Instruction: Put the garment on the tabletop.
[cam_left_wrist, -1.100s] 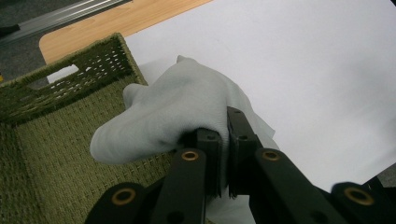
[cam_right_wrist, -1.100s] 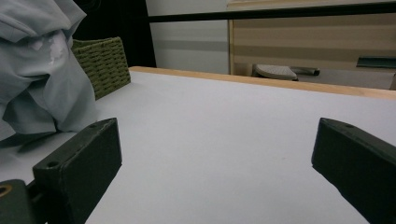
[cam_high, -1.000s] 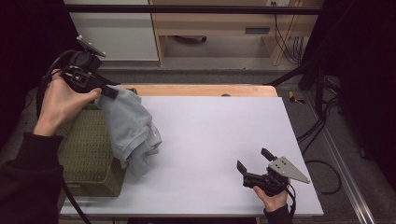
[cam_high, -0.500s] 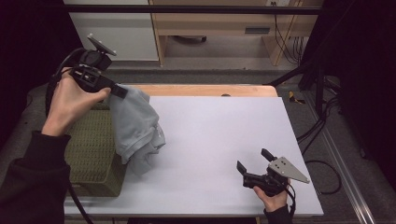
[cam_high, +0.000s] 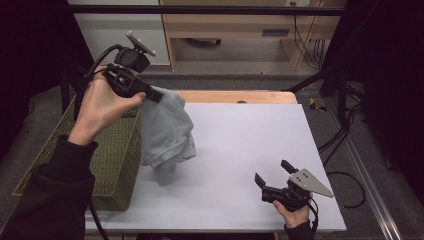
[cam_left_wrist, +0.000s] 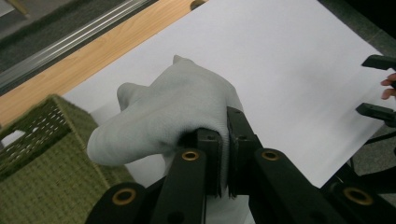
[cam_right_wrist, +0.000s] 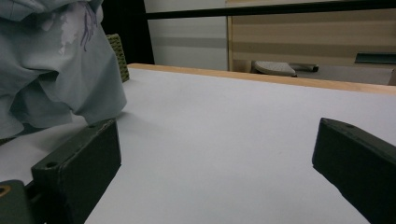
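Observation:
A pale grey-blue garment (cam_high: 166, 132) hangs from my left gripper (cam_high: 155, 96), which is shut on its top edge, raised above the table's left side. The cloth's lower end still rests on the white table (cam_high: 240, 145). In the left gripper view the two black jaws press together on a fold of the garment (cam_left_wrist: 173, 112). My right gripper (cam_high: 272, 174) rests low at the table's front right, held in a hand, jaws wide apart with nothing between them. From the right gripper view the garment (cam_right_wrist: 56, 65) hangs at the far left.
An olive woven basket (cam_high: 112, 155) stands at the table's left edge, just beside the hanging cloth. A wooden strip (cam_high: 235, 96) borders the table's far side. Cables and a metal rail (cam_high: 370, 170) lie on the floor to the right.
My left gripper has lifted and carried the garment rightward, out from over the basket toward the table. The cloth now hangs longer. The right gripper has stayed put.

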